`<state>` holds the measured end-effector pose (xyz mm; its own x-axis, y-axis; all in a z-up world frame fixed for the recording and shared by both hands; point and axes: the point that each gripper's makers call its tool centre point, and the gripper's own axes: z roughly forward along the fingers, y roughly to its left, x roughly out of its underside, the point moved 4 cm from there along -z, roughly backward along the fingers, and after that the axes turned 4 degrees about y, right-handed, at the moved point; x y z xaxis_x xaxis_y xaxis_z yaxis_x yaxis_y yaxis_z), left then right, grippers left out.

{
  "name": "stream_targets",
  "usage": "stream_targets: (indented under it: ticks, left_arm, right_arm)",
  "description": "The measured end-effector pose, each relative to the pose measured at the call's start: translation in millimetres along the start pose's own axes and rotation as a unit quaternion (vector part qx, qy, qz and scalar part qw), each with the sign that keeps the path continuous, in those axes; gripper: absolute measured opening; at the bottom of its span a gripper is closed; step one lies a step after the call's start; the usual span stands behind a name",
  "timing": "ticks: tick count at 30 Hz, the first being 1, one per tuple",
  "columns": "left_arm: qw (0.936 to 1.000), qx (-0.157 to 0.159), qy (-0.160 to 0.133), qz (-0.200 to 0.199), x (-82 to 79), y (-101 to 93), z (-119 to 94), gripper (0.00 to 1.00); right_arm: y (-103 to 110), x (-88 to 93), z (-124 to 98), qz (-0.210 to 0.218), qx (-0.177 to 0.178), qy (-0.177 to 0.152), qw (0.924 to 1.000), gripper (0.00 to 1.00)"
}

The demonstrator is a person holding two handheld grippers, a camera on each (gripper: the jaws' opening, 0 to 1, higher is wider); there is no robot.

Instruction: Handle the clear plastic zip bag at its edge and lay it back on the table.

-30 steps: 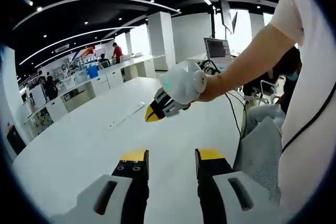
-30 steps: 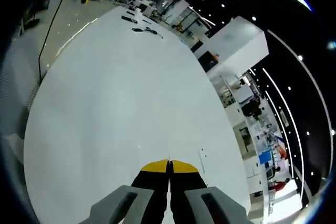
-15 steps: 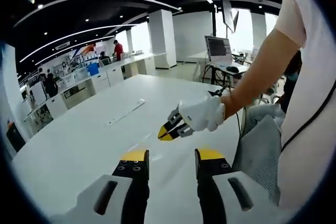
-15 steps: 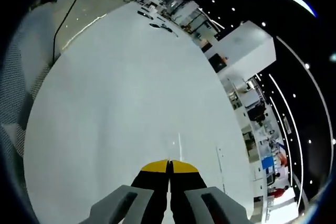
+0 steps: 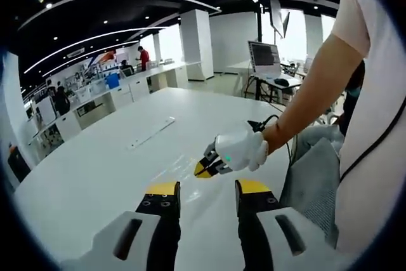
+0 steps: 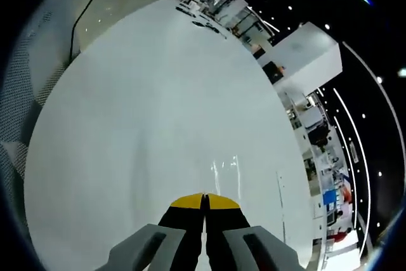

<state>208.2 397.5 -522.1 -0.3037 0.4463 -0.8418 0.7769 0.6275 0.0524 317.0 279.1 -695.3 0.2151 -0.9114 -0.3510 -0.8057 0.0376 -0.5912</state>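
The clear plastic zip bag (image 6: 225, 172) lies flat on the white bench (image 6: 146, 112), visible as faint glints just ahead of the right claw (image 6: 204, 198), whose yellow-tipped jaws are pressed together; contact with the bag cannot be determined. In the left gripper view, the right claw (image 5: 204, 168) sits low over the bench, held in a white-gloved hand (image 5: 241, 150). The left claw (image 5: 206, 188) is spread, holding nothing.

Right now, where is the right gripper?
In the left gripper view the right gripper, held in a gloved hand, sits low over the white table, just ahead of the left gripper and slightly to its right.
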Motion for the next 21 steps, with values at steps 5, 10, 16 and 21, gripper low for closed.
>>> stream_targets:
  ticks: [5,10,16,21]
  left_arm:
    - [1.0,0.002,0.002,-0.001,0.1,-0.5,2,0.32]
    - [1.0,0.005,0.004,-0.001,1.0,-1.0,4,0.32]
    - [0.9999,0.009,0.006,-0.001,1.2,-2.4,7,0.31]
    - [0.9999,0.011,0.008,0.001,0.7,-2.6,8,0.31]
  right_arm:
    - [-2,1.9,4,-0.007,-0.001,-0.001,1.0,0.0]
    - [-1,8.0,11,-0.017,-0.011,0.005,0.9998,0.0]
    - [1,5.5,9,-0.016,-0.017,-0.003,0.9997,0.0]
    - [3,9.2,10,0.007,-0.019,-0.003,0.9998,0.0]
